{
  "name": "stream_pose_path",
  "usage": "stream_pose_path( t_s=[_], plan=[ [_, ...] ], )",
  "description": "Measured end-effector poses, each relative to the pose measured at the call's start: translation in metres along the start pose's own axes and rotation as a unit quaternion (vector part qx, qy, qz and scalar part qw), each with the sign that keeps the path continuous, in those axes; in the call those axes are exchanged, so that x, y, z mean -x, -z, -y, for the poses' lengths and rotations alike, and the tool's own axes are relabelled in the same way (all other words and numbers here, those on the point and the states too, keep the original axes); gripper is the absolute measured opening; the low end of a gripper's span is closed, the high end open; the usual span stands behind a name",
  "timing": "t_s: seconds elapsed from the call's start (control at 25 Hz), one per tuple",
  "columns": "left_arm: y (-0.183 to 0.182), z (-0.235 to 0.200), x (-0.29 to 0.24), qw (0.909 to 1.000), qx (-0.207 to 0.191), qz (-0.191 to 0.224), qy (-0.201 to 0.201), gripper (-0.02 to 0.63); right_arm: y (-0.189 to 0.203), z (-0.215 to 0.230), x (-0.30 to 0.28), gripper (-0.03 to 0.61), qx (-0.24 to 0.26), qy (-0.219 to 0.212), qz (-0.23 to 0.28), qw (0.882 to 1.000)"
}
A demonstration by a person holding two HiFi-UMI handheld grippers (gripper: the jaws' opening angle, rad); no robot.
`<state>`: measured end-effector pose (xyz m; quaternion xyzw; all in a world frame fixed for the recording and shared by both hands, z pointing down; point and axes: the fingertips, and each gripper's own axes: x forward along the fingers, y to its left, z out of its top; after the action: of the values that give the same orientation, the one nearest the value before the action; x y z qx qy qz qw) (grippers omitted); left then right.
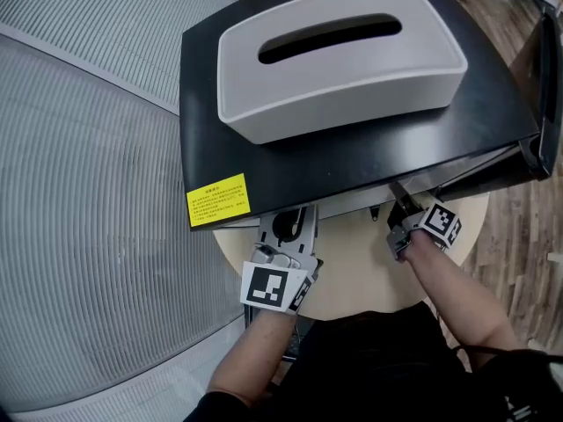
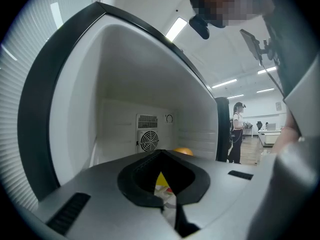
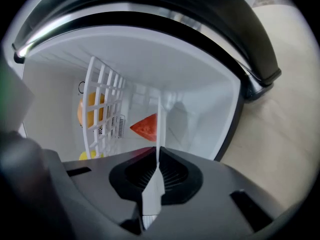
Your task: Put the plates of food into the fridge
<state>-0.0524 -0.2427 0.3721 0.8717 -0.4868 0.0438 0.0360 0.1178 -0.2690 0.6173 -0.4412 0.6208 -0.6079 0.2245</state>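
The plate (image 3: pixel 159 129) with a red wedge of food (image 3: pixel 146 126) is inside the fridge (image 3: pixel 200 84), seen edge-on. The right hand-held gripper (image 3: pixel 158 156) is clamped on its rim. A white wire rack (image 3: pixel 102 104) and an orange (image 3: pixel 87 111) are beside it. The left hand-held gripper (image 2: pixel 161 155) has its jaws pulled together and points into the fridge too. The fridge sits on the round counter (image 1: pixel 369 266).

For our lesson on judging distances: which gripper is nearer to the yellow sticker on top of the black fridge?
Left. The left gripper sits just below and right of the yellow sticker; the right gripper is well off to its right.
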Motion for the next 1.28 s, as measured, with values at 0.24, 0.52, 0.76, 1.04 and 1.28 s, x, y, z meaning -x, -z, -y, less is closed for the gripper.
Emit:
stream_pose_path(
  t_s=[0.24, 0.52, 0.76, 1.04, 1.28],
  plan=[
    [0.004, 0.003, 0.001, 0.9998, -0.001, 0.0, 0.018, 0.005, -0.004, 0.003, -0.013, 0.018, -0.003, 0.007, 0.003, 1.0],
    [0.001, 0.011, 0.002, 0.999, 0.01, 0.014, 0.041, 0.005, -0.003, 0.011, -0.021, 0.018, 0.004, 0.023, -0.005, 1.0],
    [0.003, 0.017, 0.001, 0.9983, 0.013, 0.014, 0.056, 0.005, -0.006, 0.003, -0.025, 0.02, 0.052, 0.03, -0.005, 0.998],
    [0.0, 0.025, 0.003, 0.9979, 0.009, 0.014, 0.062, 0.005, -0.014, 0.011, -0.025, 0.066, 0.125, 0.097, -0.023, 0.987],
    [-0.004, 0.023, 0.007, 0.9983, 0.008, 0.018, 0.055, 0.005, -0.009, 0.027, -0.025, 0.153, 0.264, 0.174, -0.09, 0.944]
  ],
)
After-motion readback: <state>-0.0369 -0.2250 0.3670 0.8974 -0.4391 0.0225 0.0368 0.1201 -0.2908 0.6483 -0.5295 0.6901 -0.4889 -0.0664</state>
